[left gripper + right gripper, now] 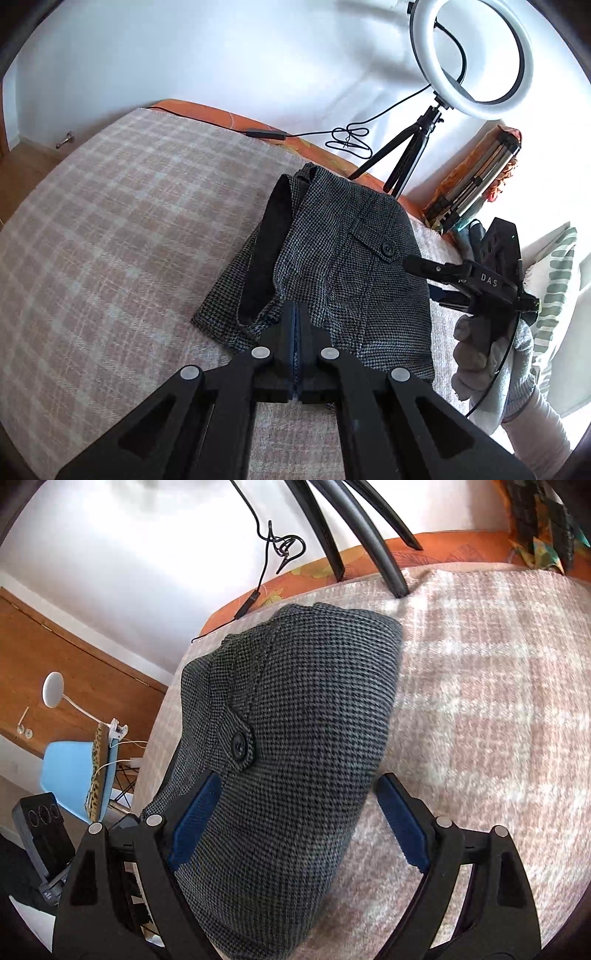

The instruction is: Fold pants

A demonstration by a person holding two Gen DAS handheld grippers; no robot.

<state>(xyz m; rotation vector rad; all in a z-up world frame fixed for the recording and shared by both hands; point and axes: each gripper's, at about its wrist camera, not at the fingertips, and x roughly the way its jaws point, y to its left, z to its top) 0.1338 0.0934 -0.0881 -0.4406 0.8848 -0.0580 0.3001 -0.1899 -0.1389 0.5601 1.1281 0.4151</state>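
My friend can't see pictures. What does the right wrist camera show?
Folded grey checked pants lie on a pink plaid blanket, a black button on top. The right gripper is open, its blue pads on either side of the near edge.

a home bedroom; a bed under a pink-and-white checked woollen blanket (pixel 122 221); a brown wooden door (pixel 74 657); a pale blue plastic chair (pixel 66 771)

The left gripper (pixel 295 314) hides the near edge of the pants (pixel 332 266), so whether its closed fingers pinch cloth cannot be told. In the right wrist view the pants (pixel 295 738) run out of frame at the bottom. The ring light (pixel 471 59) glares white, and its tripod (pixel 369 535) is cut off at the top.
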